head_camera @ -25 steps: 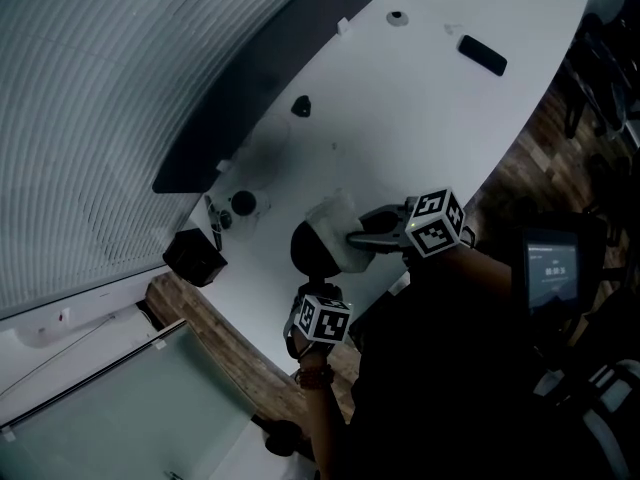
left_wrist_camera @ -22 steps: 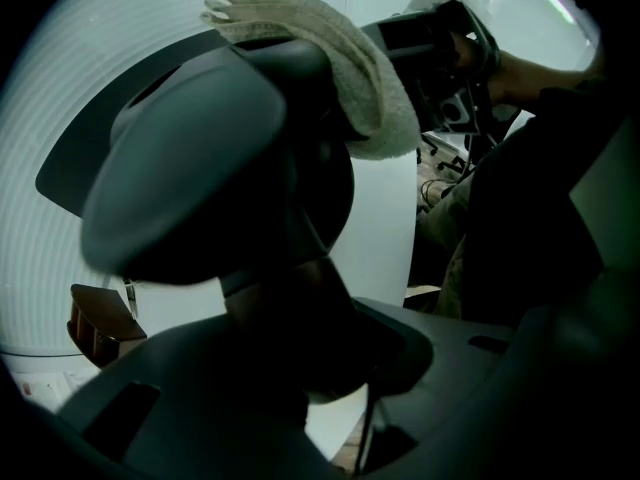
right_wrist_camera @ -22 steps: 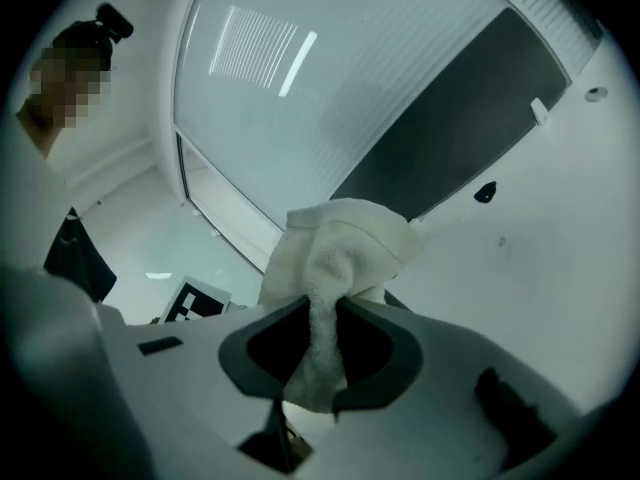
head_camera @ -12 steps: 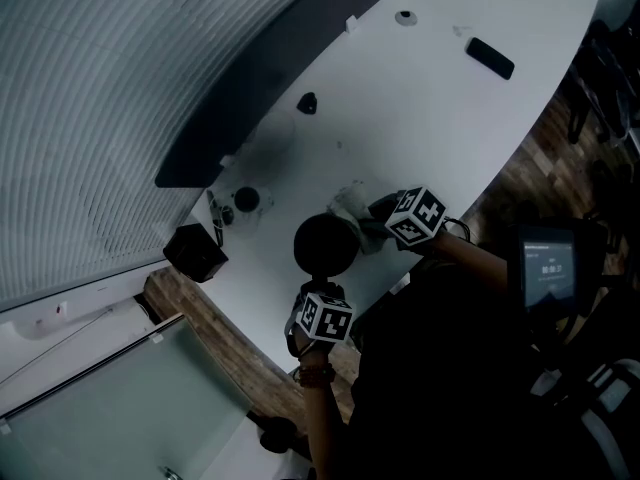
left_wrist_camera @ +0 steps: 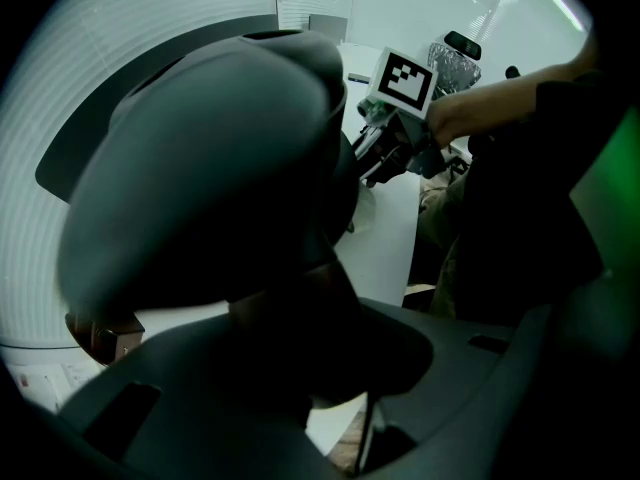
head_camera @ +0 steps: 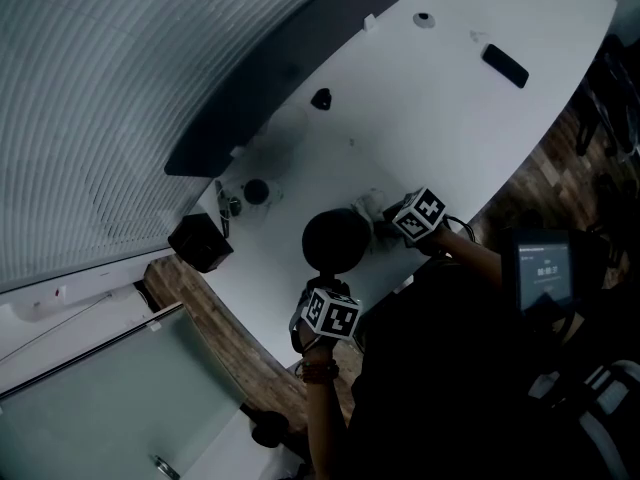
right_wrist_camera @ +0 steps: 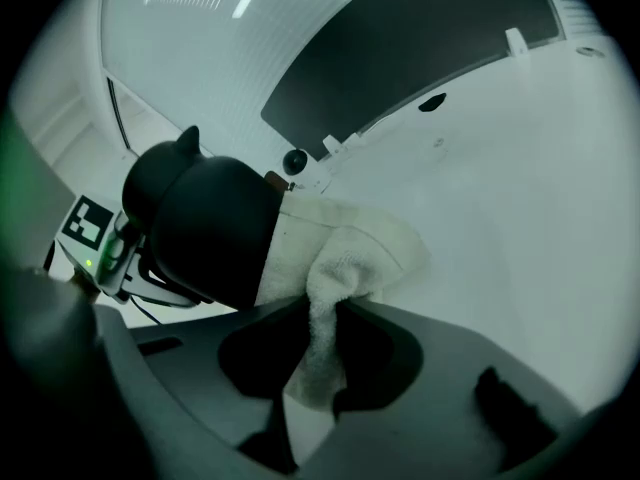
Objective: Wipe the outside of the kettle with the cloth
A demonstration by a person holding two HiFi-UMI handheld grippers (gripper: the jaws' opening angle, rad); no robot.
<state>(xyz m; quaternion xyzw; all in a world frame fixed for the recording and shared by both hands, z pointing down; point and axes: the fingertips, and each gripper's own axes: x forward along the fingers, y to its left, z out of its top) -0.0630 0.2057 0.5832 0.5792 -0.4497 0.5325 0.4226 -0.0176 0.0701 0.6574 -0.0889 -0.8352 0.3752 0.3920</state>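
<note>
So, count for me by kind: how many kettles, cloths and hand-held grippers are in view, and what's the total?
kettle: 1
cloth: 1
grippers: 2 (left gripper, right gripper)
total: 4

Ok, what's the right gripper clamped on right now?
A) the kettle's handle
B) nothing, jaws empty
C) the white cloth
C: in the right gripper view the right gripper has its jaws pinched on a fold of the white cloth, which lies against the side of the black kettle.
</note>
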